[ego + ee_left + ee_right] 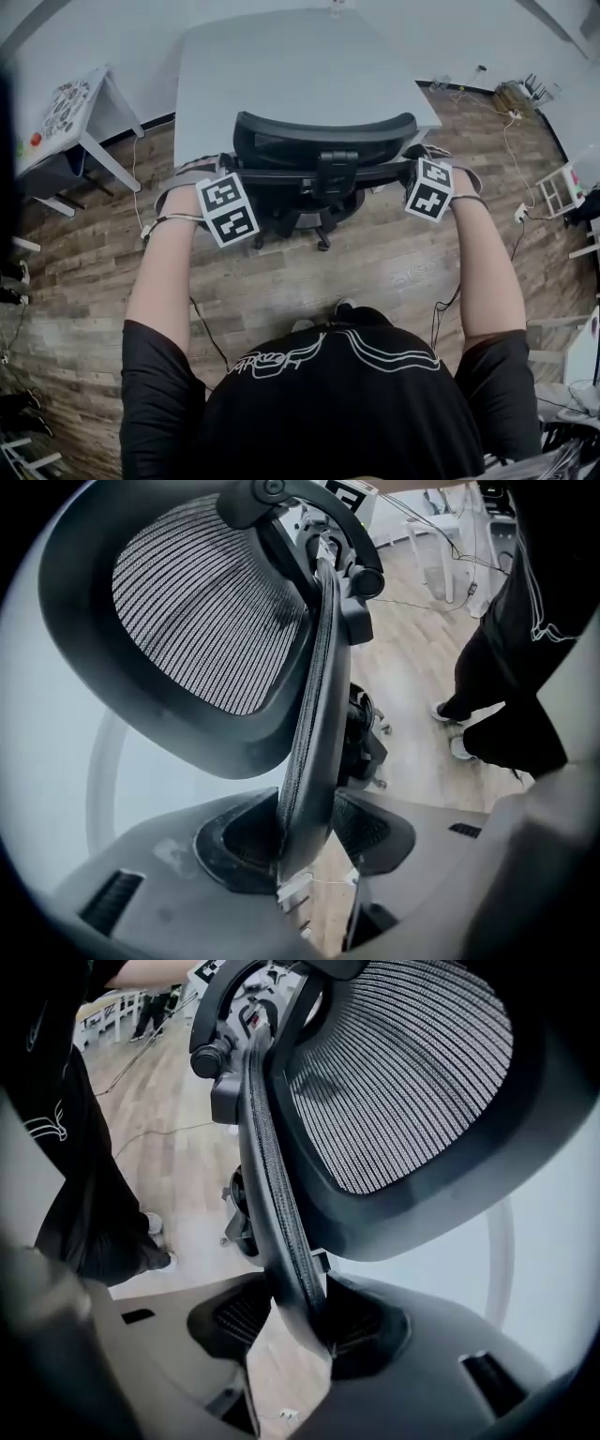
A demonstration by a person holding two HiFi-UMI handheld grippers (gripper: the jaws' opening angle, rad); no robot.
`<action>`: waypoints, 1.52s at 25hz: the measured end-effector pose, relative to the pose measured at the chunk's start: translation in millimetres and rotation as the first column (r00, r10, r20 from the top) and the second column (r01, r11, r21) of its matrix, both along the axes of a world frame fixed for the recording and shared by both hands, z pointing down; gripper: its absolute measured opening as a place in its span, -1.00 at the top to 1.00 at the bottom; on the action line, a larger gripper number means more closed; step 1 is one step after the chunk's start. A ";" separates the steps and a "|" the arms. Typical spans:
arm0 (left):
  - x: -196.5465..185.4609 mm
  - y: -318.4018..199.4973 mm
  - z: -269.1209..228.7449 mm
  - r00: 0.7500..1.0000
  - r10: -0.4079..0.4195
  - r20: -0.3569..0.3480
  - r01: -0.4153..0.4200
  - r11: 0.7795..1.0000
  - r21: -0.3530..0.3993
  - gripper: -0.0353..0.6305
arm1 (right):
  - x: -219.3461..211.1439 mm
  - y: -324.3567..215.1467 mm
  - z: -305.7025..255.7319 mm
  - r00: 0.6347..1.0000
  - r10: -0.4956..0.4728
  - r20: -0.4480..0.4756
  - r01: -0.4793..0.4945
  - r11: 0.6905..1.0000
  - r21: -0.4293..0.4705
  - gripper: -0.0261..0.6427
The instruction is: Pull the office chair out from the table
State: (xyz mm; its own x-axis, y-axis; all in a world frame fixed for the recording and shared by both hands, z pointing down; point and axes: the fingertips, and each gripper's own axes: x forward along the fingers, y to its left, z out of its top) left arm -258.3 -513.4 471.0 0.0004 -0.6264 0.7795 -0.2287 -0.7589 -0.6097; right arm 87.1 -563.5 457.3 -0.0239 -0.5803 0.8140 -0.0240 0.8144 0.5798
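Observation:
The black office chair [323, 155] stands at the near edge of the grey table [281, 66], its mesh headrest [323, 139] towards the tabletop. My left gripper [223, 183] grips the left rim of the backrest, my right gripper [420, 176] the right rim. In the left gripper view the backrest edge [314, 714] runs down between the pads of the left gripper [305, 834], which press on it. The right gripper view shows the same: the rim [277, 1204] is clamped in the right gripper [298, 1321]. The seat and the wheels are mostly hidden.
A white side table [80, 112] stands at the left, and a white rack [561, 187] at the right. Cables [511, 141] trail over the wooden floor. The person's shoes [319, 319] are just behind the chair base [323, 239].

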 end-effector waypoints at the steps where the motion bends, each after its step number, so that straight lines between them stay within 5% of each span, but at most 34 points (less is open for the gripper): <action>1: 1.0 1.8 0.0 1.000 -0.002 -0.002 0.002 1.000 0.001 0.39 | 1.0 2.4 0.0 1.000 0.006 -0.004 -0.006 1.000 0.001 0.33; 17: 31.5 57.1 2.9 0.996 -0.091 0.006 0.091 0.995 -0.046 0.39 | 31.4 40.3 -3.4 0.999 -0.037 0.002 0.037 0.999 0.028 0.32; 25: 68.7 133.9 20.4 0.991 -0.128 0.041 0.127 0.992 0.026 0.38 | 69.4 111.3 14.5 0.998 -0.055 -0.020 0.056 0.993 0.106 0.32; 38: 84.0 195.5 2.9 0.985 -0.153 0.082 0.152 0.988 0.014 0.38 | 88.5 184.2 -3.3 0.997 -0.071 -0.013 0.071 0.997 0.028 0.32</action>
